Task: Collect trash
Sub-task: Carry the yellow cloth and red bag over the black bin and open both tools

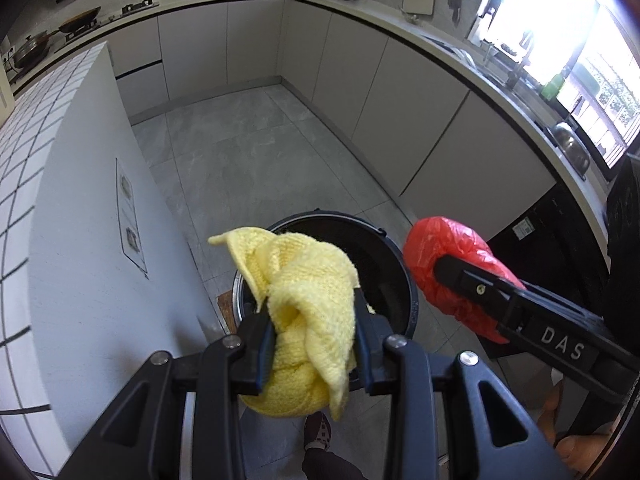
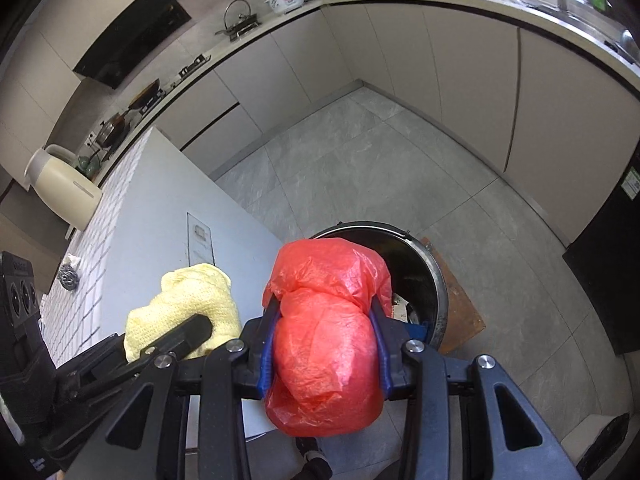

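Your left tongs point(image 1: 310, 344) are closed on a bunched yellow knitted cloth point(image 1: 304, 300), held above the near rim of the round black trash bin point(image 1: 394, 280) on the floor. Your right tongs point(image 2: 326, 354) are clamped on a balled red plastic bag point(image 2: 324, 340), also over the bin, right of the cloth.

Judged handling: both are light and soft. The cloth compresses and grips well at its bulk; the film is slippery and may spring open, so hold the thickest wad.

The bag's contents cannot be seen. The bin's interior is mostly blocked from view. The white-tiled tabletop point(image 2: 80, 292) at left is cut off.
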Tool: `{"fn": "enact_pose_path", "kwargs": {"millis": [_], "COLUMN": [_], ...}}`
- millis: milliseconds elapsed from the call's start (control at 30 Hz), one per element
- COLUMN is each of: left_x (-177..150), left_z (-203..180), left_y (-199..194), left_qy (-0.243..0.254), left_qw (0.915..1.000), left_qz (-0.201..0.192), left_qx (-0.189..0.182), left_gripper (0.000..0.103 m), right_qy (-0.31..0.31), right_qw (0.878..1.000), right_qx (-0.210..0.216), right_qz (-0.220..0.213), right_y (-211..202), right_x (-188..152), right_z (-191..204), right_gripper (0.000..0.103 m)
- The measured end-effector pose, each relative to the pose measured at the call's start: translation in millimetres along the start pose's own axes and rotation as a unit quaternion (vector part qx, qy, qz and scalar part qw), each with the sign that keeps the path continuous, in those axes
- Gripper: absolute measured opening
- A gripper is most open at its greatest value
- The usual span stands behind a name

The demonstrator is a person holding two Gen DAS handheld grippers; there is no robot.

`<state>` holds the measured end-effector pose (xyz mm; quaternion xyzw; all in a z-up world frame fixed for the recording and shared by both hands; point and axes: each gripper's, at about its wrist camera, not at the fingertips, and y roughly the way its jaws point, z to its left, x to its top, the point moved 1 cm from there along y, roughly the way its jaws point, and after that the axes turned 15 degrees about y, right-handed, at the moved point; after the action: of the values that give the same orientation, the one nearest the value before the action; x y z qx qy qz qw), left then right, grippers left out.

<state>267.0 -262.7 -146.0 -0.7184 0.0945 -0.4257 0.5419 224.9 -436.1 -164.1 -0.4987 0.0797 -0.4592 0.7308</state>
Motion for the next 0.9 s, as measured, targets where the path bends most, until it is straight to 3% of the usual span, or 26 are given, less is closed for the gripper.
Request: {"fn": "enact_pose_path", "kwargs": {"millis": [367,533,667,900], "left_x": [-7,-7,-4,3], "left_z": [-4,-3,-1,4], "left_y": [37,43,34,6], "left_qy": [-0.042,-0.055,-0.06,-0.055], "left_qw": [0.9983,0.9972,0.9969,0.9971], "left_qz": [0.038,0.046,0.035,0.005], "left_qx": [0.012,0.022,0.036,0.053], "left_gripper": [0.044,0.05,0.053,0.053], "right_qy": [-0.003,-0.009,-0.015,-0.02], "right_qw": [0.999,0.998,0.998,0.999], "right_qx": [0.013,0.015,0.023,0.025], "right_qz": [0.052,0.057,0.059,0.026], "right_y": [51,64,67,47], "right_x": [26,34,39,44], "right_z": [-24,-26,-24,-16], "right_gripper": [0.044,0.055,0.061,0.062]}}
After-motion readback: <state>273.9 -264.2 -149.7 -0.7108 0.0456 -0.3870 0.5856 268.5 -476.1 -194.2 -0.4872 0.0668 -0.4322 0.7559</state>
